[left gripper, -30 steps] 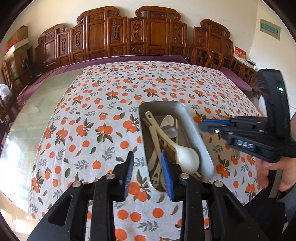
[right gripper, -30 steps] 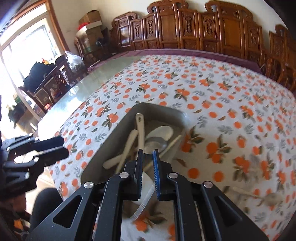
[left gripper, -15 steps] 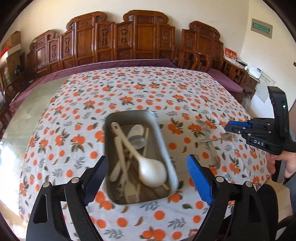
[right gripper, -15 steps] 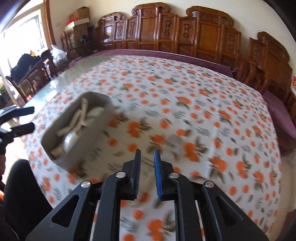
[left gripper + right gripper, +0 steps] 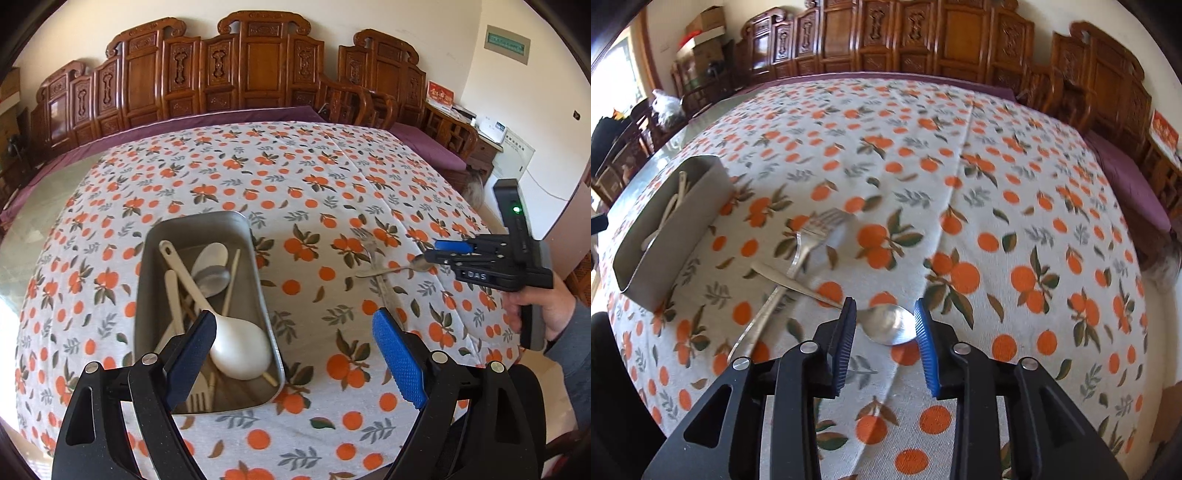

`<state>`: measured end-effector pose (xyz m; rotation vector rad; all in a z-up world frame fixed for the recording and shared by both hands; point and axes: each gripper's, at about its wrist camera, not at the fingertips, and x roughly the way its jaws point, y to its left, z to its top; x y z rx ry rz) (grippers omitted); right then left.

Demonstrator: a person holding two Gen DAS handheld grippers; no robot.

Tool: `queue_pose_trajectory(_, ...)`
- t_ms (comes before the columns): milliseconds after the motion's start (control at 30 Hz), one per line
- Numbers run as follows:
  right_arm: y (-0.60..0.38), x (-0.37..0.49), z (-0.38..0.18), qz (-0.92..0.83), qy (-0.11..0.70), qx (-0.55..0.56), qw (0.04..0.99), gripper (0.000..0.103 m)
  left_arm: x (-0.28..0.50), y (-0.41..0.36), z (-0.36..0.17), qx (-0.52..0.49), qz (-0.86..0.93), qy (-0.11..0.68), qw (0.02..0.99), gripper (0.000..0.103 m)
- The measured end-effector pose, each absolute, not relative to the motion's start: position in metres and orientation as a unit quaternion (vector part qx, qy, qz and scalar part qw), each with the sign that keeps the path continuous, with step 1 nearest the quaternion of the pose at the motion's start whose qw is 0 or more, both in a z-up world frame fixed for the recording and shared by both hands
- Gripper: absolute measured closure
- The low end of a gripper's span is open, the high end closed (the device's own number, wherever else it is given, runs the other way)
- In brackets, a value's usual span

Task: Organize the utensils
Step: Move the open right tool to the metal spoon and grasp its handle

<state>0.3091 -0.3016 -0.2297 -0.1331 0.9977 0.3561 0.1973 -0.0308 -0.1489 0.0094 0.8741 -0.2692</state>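
Observation:
A grey metal tray (image 5: 255, 266) holds a white ladle (image 5: 240, 347), pale spoons, chopsticks and a fork. My left gripper (image 5: 295, 354) hangs wide open by the tray's near right corner, holding nothing. To the right, a metal spoon (image 5: 388, 271) lies across a metal fork (image 5: 382, 291) on the cloth. My right gripper (image 5: 437, 251) hovers at the spoon's bowl. In the right wrist view the spoon's bowl (image 5: 886, 325) sits between the opening jaws of my right gripper (image 5: 884, 332), and the pads do not press on it. The fork (image 5: 812, 236) lies beyond, the tray (image 5: 676, 229) far left.
An orange-print cloth (image 5: 314, 177) covers the table, with a bare glass strip (image 5: 29, 229) on the left. Carved wooden chairs (image 5: 258, 74) line the far side. A person's hand and grey sleeve (image 5: 554, 314) hold the right gripper at the table's right edge.
My left gripper opened wide and shifted right, off the tray. My right gripper swung from above the tray to the spoon and fork on the cloth, and its jaws have parted.

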Motion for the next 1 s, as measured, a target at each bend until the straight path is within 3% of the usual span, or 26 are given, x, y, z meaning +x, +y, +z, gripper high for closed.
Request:
queue_pose_trajectory(333,-0.313,0.32,-0.247,0.178,0.51,-0.013,0.842,0.068,0.195,-0.047,-0.151,0.02,-0.14,0.426,0.894,0.02)
queue_pose_trajectory(467,-0.316,0.314,-0.249,0.184,0.515,0.002,0.837,0.088,0.195,-0.05,-0.151,0.023,-0.142,0.426,0.893,0.02)
queue_pose_trajectory(533,-0.319,0.311,-0.247,0.189,0.514,0.016,0.837,0.093,0.195,-0.052,-0.153,0.026,-0.142,0.427,0.893,0.02)
queue_pose_trajectory(767,-0.332,0.287,-0.228,0.202,0.494,0.057,0.844,0.1,0.197,-0.061,-0.157,0.033,-0.144,0.431,0.89,0.02)
queue_pose_trajectory(1000,-0.354,0.267,-0.202,0.18,0.456,0.065,0.869,0.101,0.206,-0.078,-0.164,0.039,-0.15,0.438,0.885,0.02)
